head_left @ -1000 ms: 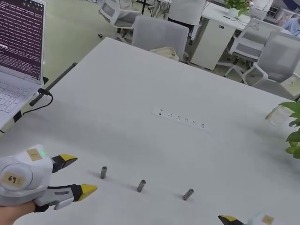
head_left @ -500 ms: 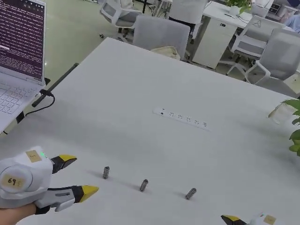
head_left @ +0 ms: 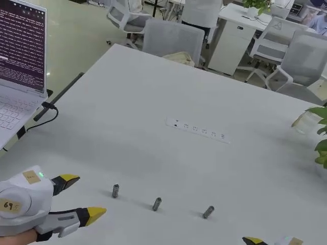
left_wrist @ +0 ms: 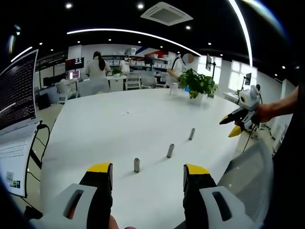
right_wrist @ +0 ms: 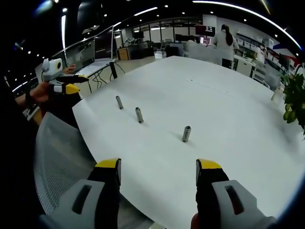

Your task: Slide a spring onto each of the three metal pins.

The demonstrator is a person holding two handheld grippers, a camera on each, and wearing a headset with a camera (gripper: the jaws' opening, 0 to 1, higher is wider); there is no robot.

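Three small metal pins stand in a row near the table's front edge, each wrapped in a coiled spring: the left pin [head_left: 115,191] [left_wrist: 137,165] [right_wrist: 119,102], the middle pin [head_left: 157,204] [left_wrist: 170,150] [right_wrist: 139,115] and the right pin [head_left: 208,212] [left_wrist: 191,133] [right_wrist: 186,134]. My left gripper [head_left: 82,196] [left_wrist: 147,175] is open, left of the row, with nothing between its yellow-tipped fingers. My right gripper [right_wrist: 159,171] is open too, near the front edge right of the row; one yellow fingertip [head_left: 252,240] pokes in at the bottom of the head view.
An open laptop [head_left: 18,71] with a cable [head_left: 38,116] sits at the table's left edge. A power strip [head_left: 198,130] lies flush in the table's middle. A potted plant [head_left: 319,138] stands at the right edge. Office chairs [head_left: 171,38] and desks are behind.
The head view has shifted slightly. My left gripper sits a little lower in the picture; the three pins with springs have not moved on the table.
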